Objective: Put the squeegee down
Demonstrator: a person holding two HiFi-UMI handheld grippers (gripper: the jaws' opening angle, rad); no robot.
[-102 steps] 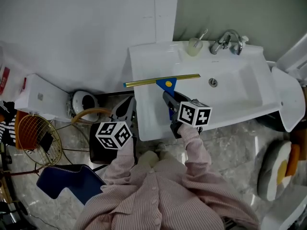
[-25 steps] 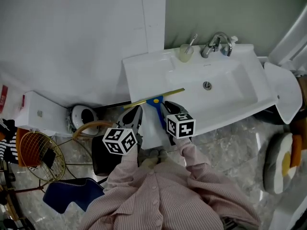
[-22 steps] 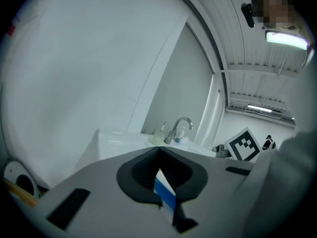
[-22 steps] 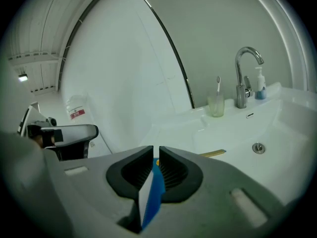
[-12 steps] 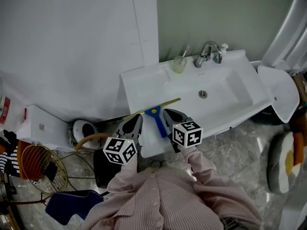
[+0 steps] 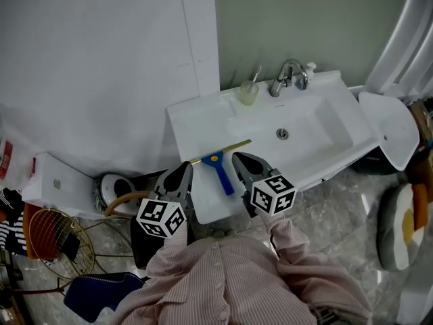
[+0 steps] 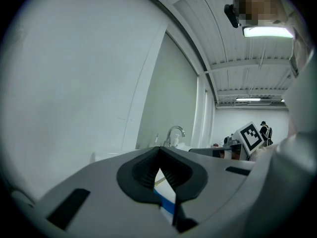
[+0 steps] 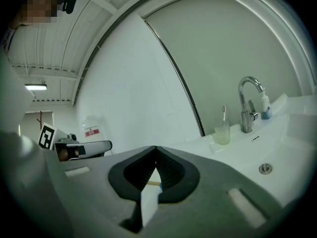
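Observation:
The squeegee (image 6: 220,163), blue handle and brass-coloured blade, lies free on the flat left end of the white sink (image 6: 186,124). Both grippers hover over the sink's front edge, one on each side of the handle, and neither touches it. My left gripper (image 6: 184,170) is shut and empty, and so is my right gripper (image 6: 238,158). In the left gripper view the left gripper (image 7: 159,150) shows its jaws met at the tips, with the squeegee (image 7: 166,203) seen through the gap below. The right gripper (image 8: 156,150) likewise stands shut, the squeegee (image 8: 154,184) showing beyond it.
A faucet (image 6: 287,74) and a cup with a toothbrush (image 6: 248,92) stand at the sink's back. The basin's drain (image 6: 282,133) is to the right. On the floor are a wire basket (image 6: 53,241), a blue object (image 6: 95,288) and a white fixture (image 6: 394,131).
The right gripper carried the squeegee from over the basin to the sink's left end, let it go and shut. Both grippers have since drawn back toward the person and risen.

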